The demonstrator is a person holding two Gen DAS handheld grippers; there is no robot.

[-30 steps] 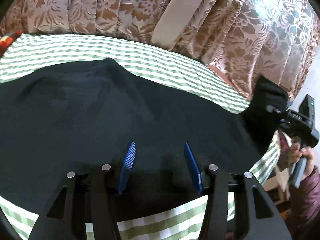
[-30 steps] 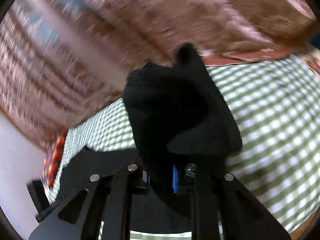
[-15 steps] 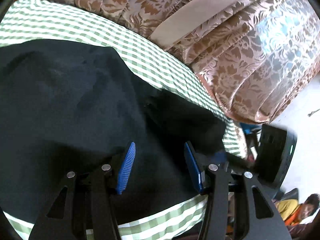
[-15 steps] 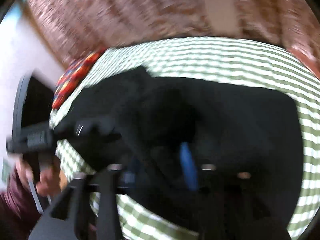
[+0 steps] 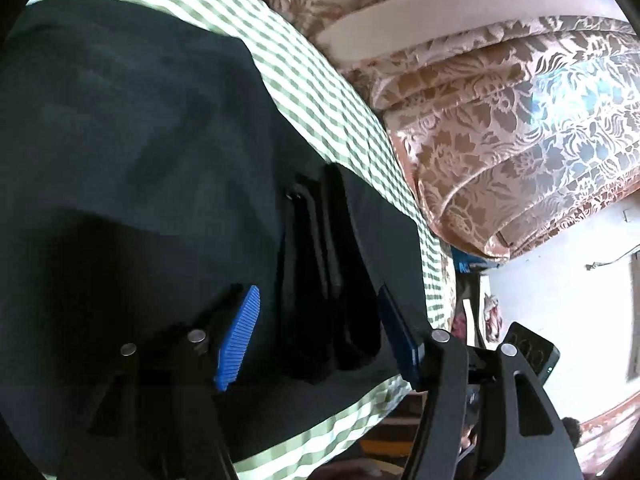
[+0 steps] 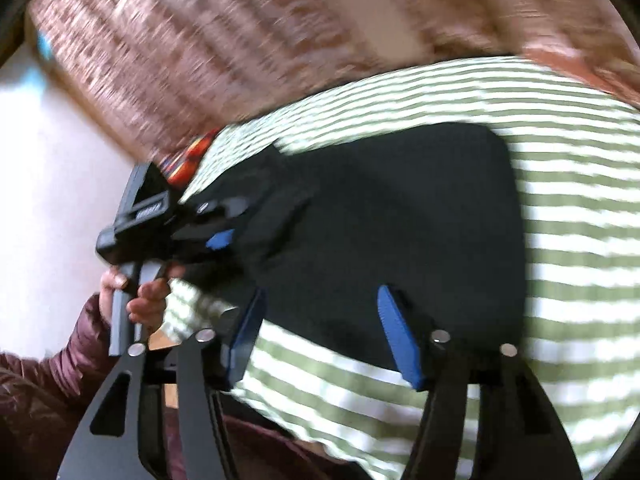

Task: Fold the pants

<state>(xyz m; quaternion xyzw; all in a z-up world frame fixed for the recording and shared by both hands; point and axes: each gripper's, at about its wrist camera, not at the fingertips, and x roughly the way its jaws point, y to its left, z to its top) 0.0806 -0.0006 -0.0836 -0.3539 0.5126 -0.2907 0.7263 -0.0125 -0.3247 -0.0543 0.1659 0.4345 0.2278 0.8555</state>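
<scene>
The black pants lie folded on a green-and-white checked cloth; they also show in the right wrist view. My left gripper is open, low over the pants, with a folded ridge of black fabric between its blue pads, not pinched. It also shows in the right wrist view, at the pants' left edge. My right gripper is open and empty, hovering over the pants' near edge.
A floral brown curtain hangs behind the table. The cloth-covered table extends right of the pants. A person's hand holds the left gripper's handle. A red patterned cloth lies at the far left corner.
My right gripper carried the pant end over onto the rest, let go and opened; it has pulled back. My left gripper stayed open and swung right along the pants.
</scene>
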